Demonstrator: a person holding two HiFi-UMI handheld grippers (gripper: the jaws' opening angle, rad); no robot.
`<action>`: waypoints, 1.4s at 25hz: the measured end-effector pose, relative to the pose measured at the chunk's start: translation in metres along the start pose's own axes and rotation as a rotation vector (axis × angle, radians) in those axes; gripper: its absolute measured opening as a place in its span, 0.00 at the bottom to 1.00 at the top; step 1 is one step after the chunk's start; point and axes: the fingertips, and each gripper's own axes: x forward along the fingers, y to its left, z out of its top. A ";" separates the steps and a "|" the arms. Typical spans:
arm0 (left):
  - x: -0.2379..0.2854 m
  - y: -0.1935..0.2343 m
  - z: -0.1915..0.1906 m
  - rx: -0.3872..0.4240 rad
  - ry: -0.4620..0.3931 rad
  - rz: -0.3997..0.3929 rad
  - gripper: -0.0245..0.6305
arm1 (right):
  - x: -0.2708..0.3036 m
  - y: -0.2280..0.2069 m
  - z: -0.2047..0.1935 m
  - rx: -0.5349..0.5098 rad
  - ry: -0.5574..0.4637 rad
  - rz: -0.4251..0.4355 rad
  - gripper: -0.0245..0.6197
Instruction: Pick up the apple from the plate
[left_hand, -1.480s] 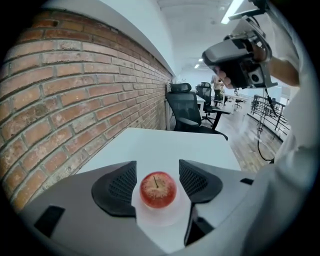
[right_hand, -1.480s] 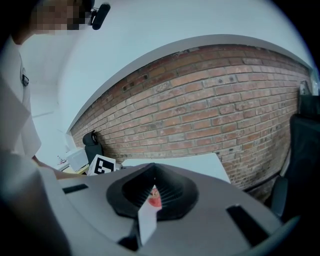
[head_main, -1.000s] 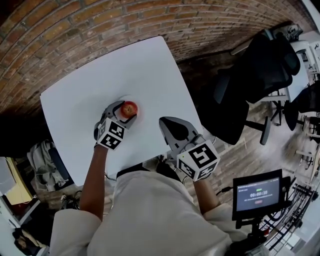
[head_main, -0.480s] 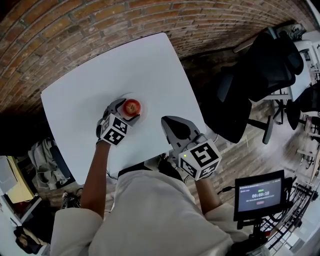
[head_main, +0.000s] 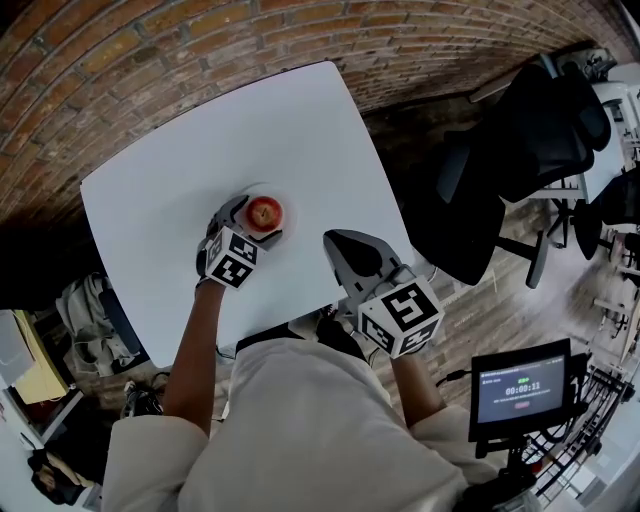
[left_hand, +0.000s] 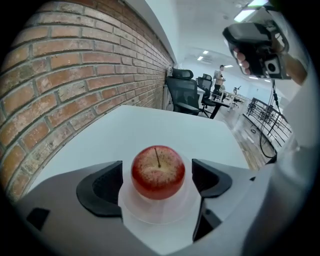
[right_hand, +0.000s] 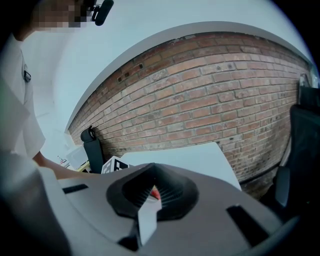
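Note:
A red apple (head_main: 264, 212) stands stem up on a small white plate (left_hand: 155, 212) on the white table (head_main: 160, 190). My left gripper (head_main: 250, 222) points steeply down at it and is open. Its jaws have just been opening, and the apple (left_hand: 158, 171) sits between the two dark pads (left_hand: 100, 187) with a gap on each side. My right gripper (head_main: 342, 242) hovers near the table's front right edge, a hand's width right of the apple. Its jaws (right_hand: 151, 167) look shut with nothing held; a sliver of the apple shows past them.
A brick wall (head_main: 200, 40) runs behind the table. Black office chairs (head_main: 520, 140) stand to the right on the wooden floor. A small monitor (head_main: 520, 395) on a stand is at the lower right. A bag (head_main: 90, 310) lies left of the table.
The left gripper's jaws have spread wider round the apple and the gripper has sunk a little toward the plate. The right gripper has stayed where it was.

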 end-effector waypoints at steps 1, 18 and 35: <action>0.000 0.001 -0.001 -0.011 -0.002 0.006 0.69 | 0.000 0.001 0.000 0.000 0.001 0.001 0.04; 0.012 0.002 -0.019 -0.124 -0.032 -0.019 0.72 | 0.004 0.003 -0.004 -0.006 0.018 0.008 0.04; 0.020 0.002 -0.024 -0.105 -0.019 0.026 0.71 | 0.003 0.001 -0.008 -0.008 0.027 0.008 0.04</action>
